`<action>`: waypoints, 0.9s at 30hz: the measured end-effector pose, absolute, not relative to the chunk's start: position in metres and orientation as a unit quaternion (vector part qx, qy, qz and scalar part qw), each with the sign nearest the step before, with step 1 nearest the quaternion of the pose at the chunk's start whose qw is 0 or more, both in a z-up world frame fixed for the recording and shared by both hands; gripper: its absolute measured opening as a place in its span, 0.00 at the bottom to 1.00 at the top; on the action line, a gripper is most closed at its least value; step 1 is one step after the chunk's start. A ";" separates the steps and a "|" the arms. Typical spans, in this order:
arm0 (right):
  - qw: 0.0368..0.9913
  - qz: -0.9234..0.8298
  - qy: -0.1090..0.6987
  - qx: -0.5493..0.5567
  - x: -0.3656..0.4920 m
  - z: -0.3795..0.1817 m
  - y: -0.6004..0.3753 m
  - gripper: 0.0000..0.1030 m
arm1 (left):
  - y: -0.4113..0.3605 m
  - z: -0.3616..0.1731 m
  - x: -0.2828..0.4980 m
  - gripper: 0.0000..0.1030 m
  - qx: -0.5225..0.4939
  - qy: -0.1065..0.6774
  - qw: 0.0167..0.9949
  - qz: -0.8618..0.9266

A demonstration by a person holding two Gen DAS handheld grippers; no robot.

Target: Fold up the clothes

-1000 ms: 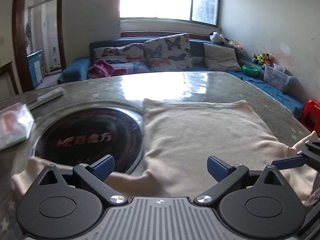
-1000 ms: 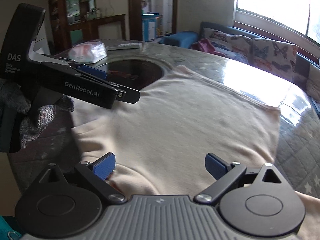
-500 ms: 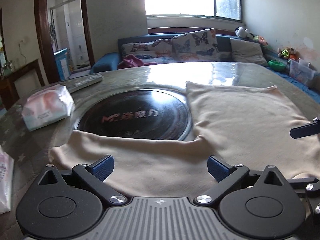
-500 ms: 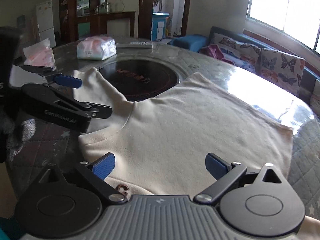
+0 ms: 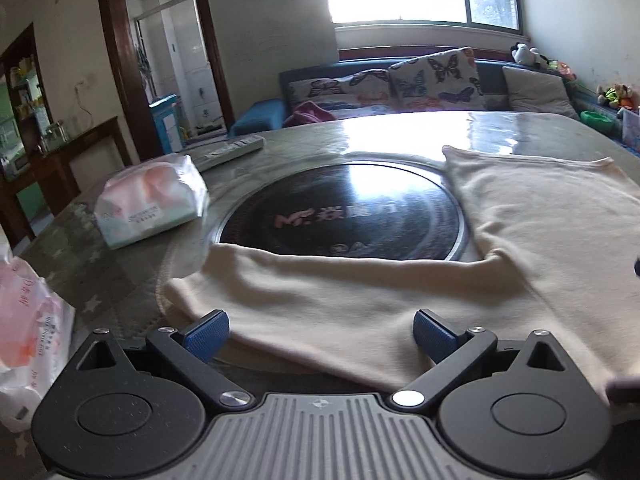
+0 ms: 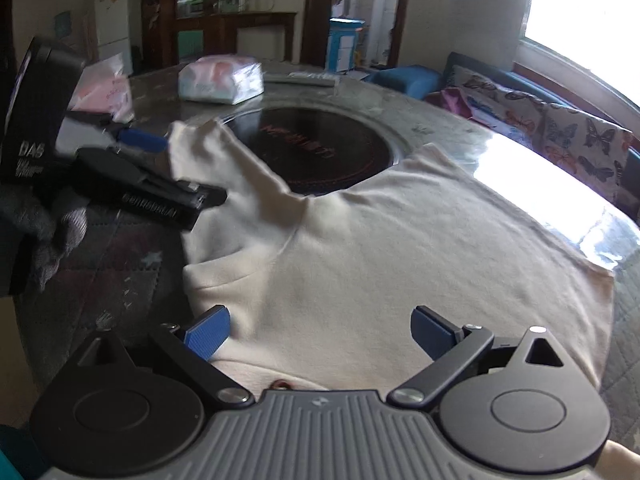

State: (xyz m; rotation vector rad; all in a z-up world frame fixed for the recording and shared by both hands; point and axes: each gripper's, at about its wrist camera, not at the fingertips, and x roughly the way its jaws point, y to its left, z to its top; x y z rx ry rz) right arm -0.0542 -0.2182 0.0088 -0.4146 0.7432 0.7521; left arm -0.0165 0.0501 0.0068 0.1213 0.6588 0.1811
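The cream sweatshirt (image 6: 400, 248) lay flat on the round table (image 5: 128, 280), its sleeve (image 5: 320, 296) draped across the dark centre disc (image 5: 344, 216); left gripper (image 5: 320, 334) and right gripper (image 6: 320, 330) both gaped wide, holding nothing; a shallow pinch risked dragging that sleeve crooked.

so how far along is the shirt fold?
Done: cream shirt lies spread flat on the table, one sleeve stretched out. In hand: left gripper open over that sleeve, right gripper open near the collar; neither grips. Left: every fold.
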 end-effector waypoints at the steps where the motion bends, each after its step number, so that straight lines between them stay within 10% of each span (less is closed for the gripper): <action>1: 0.842 0.359 0.352 -0.199 -0.055 0.008 -0.216 0.96 | 0.052 0.006 -0.016 0.97 0.063 0.322 0.940 0.094; 15: 0.839 0.370 0.348 -0.194 -0.054 0.007 -0.208 0.96 | 0.084 0.008 -0.010 0.94 0.028 0.322 0.937 0.135; 27: 0.853 0.363 0.347 -0.142 -0.050 0.027 -0.229 0.91 | 0.151 0.014 0.004 0.56 -0.132 0.311 0.919 0.206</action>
